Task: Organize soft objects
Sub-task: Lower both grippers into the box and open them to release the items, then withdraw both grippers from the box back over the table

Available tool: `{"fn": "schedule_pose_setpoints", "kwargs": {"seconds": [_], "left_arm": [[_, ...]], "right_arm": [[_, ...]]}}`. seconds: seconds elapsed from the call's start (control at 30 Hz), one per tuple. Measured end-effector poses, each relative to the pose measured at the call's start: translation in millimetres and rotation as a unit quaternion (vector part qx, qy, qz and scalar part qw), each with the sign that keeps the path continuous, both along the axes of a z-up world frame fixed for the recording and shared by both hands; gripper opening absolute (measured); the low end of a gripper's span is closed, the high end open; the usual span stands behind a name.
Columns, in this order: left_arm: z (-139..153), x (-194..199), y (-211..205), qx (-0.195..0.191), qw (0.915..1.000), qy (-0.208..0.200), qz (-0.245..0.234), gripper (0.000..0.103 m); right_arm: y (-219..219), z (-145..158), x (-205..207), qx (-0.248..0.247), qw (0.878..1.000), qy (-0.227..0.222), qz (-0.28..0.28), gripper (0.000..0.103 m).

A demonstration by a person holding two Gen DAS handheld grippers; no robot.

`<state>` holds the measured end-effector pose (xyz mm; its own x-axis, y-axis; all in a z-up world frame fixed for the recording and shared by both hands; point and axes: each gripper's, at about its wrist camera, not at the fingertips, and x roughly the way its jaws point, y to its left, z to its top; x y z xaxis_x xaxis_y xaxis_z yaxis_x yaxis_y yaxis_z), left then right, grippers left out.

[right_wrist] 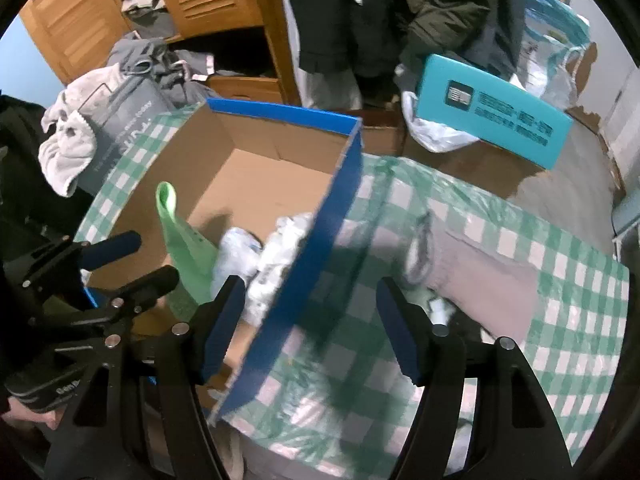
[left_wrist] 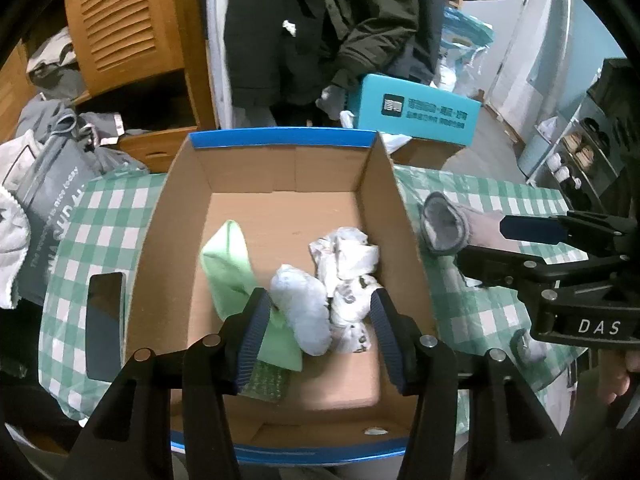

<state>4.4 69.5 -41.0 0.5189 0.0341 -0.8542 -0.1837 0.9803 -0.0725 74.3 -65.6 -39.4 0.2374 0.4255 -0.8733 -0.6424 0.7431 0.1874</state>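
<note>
The pink-grey sock (right_wrist: 476, 276) lies at two o'clock from the right tongs (right_wrist: 310, 320), axis running rightward, outside the box (right_wrist: 332, 200); both tongs, left tongs (left_wrist: 316, 332) included, gape empty.

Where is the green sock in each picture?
Left wrist view: the green sock lies inside the cardboard box, low and left of middle, beside the left gripper.
Right wrist view: it stands at the left, inside the same box, its cuff pointing up.
Shared landmark: the teal box behind the table.
</note>
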Motion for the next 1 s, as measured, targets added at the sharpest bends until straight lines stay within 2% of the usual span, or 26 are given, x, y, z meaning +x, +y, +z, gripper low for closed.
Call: {"fn": "schedule_pose_setpoints", "kwargs": {"seconds": [0.67, 1.0], "left_arm": [[-3, 13, -68, 0.020, 0.9973, 0.015, -0.069, 0.056], [-10, 21, -99, 0.016, 0.9949, 0.032, -0.095, 0.057]], "right_arm": [[-84, -12, 1, -0.007, 0.999, 0.008, -0.051, 0.072], [-126, -19, 0, -0.003, 0.997, 0.015, -0.078, 0.072]]}}
